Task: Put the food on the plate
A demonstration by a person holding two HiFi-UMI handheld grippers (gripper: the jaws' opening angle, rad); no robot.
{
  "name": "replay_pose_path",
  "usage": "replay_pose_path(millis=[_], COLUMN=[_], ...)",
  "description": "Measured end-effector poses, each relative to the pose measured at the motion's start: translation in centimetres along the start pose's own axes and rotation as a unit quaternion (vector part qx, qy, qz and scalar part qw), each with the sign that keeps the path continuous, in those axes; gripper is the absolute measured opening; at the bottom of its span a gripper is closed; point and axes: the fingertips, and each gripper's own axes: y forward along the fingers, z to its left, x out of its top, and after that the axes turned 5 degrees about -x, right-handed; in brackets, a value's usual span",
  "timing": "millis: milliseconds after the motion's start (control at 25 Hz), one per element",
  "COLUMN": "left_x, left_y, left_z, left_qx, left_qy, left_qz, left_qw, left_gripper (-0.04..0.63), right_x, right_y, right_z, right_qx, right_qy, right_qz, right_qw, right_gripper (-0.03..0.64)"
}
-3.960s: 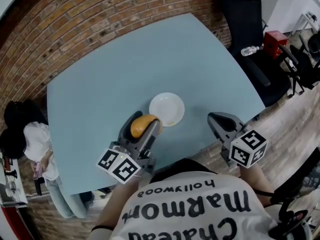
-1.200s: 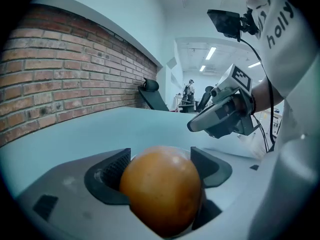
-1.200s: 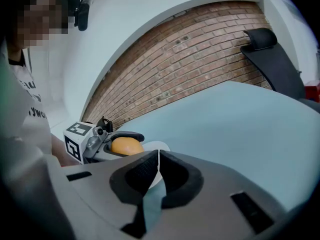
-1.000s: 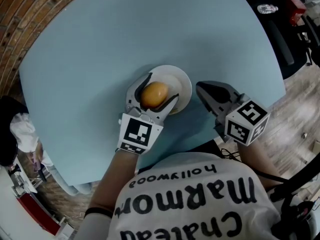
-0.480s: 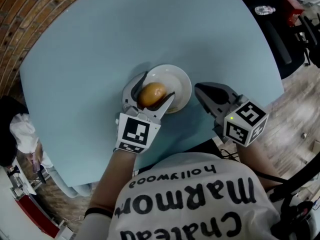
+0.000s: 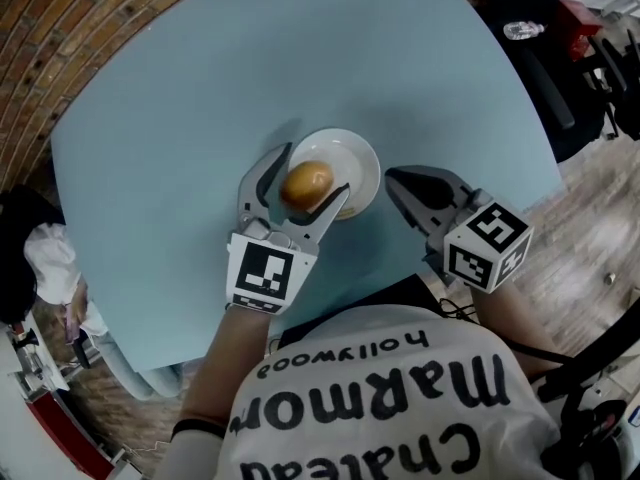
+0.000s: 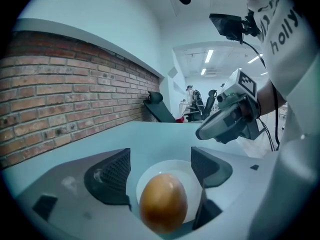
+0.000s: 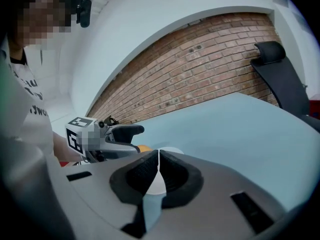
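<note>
Here, a brown egg (image 6: pixel 307 185) is seen lying at the edge of a white plate (image 6: pixel 355 158) on the pale blue table (image 6: pixel 200 98), framed by the left gripper's (image 6: pixel 315 169) parted jaws, which are not touching it. The right gripper (image 6: pixel 393 176), jaws pressed together, is held just beside the plate.

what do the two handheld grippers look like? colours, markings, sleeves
Both the left gripper and right gripper are grey plastic with dark ribbed pads. Each carries a white cube printed with black square markers. The person wears a white T-shirt with black lettering.
</note>
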Motion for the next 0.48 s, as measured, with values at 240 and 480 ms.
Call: replay_pose_path(millis=[240, 480], left_x=[4.5, 7.7], left_y=[-3.0, -7.3], left_z=[-2.1, -5.0], left_qx=[0.031, 0.032], left_qy=[0.030, -0.042], left_qz=[-0.070, -0.137], left_qw=[0.9966, 0.9891], left_gripper=[0.353, 0.341], right_x=[0.6, 1.6], right_y=[-2.3, -5.5], right_z=[2.6, 5.3], right_qx=[0.009, 0.020], right_qy=[-0.066, -0.062], right_qz=[-0.010, -0.040], right_qw=[0.998, 0.997], right_gripper=[0.011, 0.009])
